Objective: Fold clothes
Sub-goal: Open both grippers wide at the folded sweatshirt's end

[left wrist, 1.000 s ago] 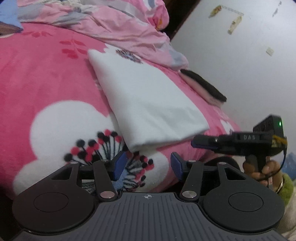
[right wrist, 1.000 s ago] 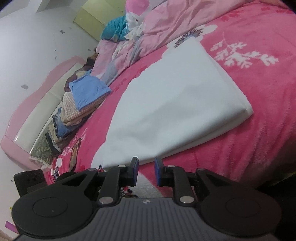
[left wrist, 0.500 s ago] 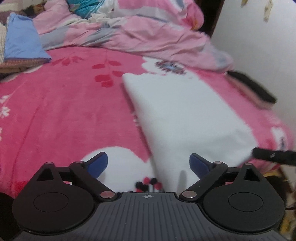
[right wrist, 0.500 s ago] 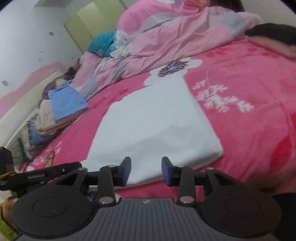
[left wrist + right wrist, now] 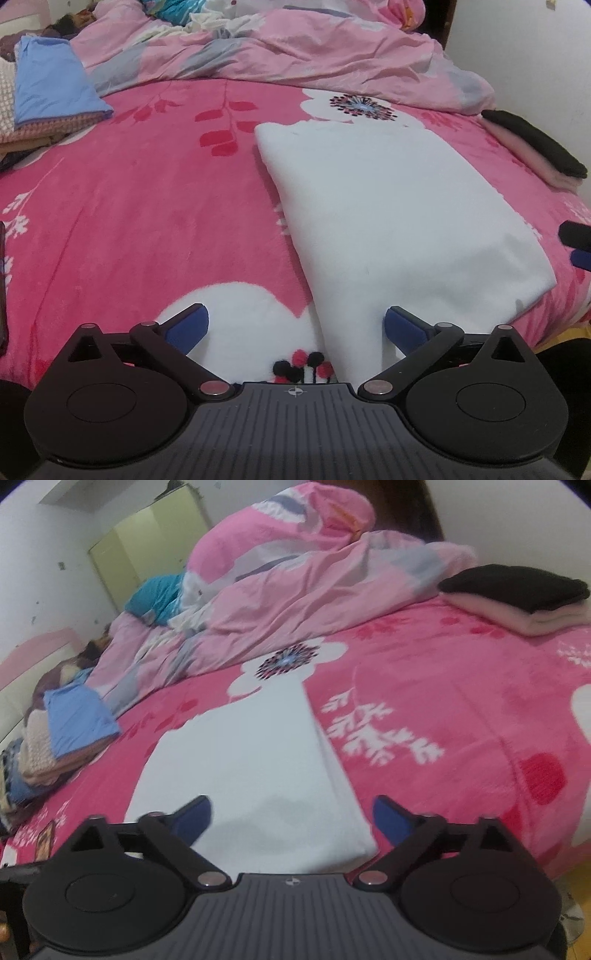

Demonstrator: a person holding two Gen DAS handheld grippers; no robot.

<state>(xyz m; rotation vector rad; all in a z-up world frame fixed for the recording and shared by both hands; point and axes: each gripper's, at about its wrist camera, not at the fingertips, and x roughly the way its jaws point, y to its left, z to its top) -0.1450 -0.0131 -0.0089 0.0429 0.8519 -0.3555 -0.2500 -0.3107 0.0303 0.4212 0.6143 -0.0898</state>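
White garment (image 5: 399, 221), folded into a flat rectangle, lying on pink flowered blanket (image 5: 129, 221) near front edge of bed. Near corners w/ neat folded edges, no creases on top.

Left gripper (image 5: 295, 325) low in front, jaws just opened wide, blue pads (image 5: 188, 326) far apart; garment's near left corner between them but not touched. Right gripper (image 5: 291, 812) same: jaws just opened, pads (image 5: 391, 818) spread wide, garment's near right corner between them, not pinched. Right-wrist view a bit blurred. Tip of right gripper also at far right edge of left-wrist view.

Behind garment: rumpled pink quilt (image 5: 277, 51) across back of bed. Left side: stack of folded clothes w/ blue piece (image 5: 51, 85) on top. Right side, by wall: black folded item (image 5: 513, 585) on top of pale pink one, well apart from garment.
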